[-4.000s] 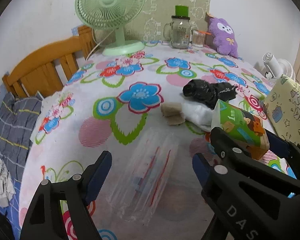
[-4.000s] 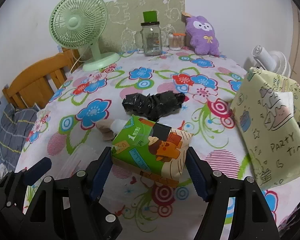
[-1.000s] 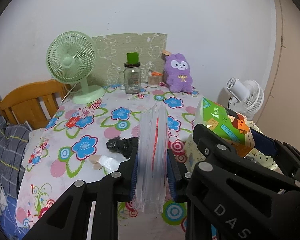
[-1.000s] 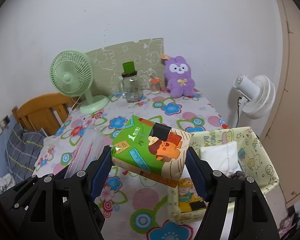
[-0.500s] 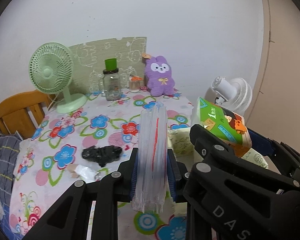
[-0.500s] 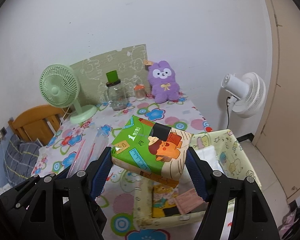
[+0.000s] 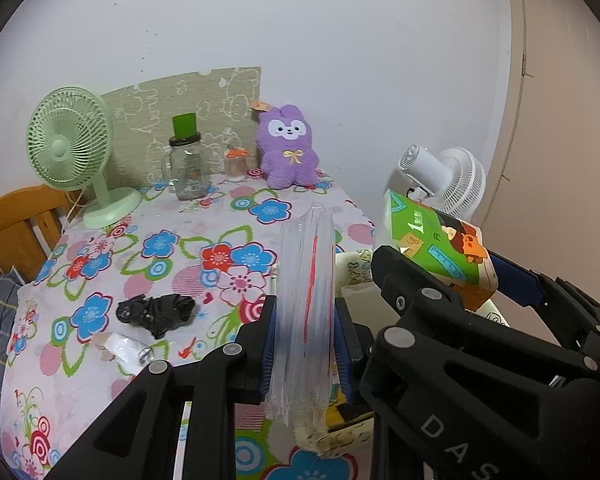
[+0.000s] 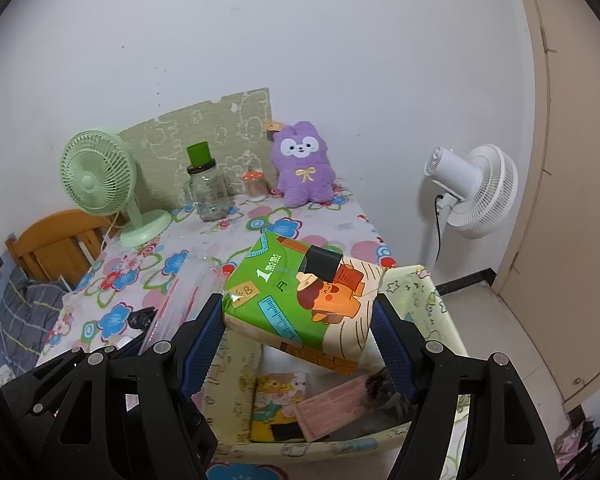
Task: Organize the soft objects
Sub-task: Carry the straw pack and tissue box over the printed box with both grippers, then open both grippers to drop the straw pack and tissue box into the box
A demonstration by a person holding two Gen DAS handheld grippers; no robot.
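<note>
The pale yellow fabric bin (image 8: 420, 292) beside the table (image 8: 320, 220) holds a yellow picture pack (image 8: 278, 408), a pink paper (image 8: 332, 408) and something white; only the right wrist view looks into it. Above the bin, the right gripper (image 8: 298, 338) clamps the green tissue pack (image 8: 300, 300). The left gripper (image 7: 306, 350) is closed narrow on a clear zip bag (image 7: 306, 304) standing upright, and only its view shows the black bag (image 7: 156, 314) on the table.
</note>
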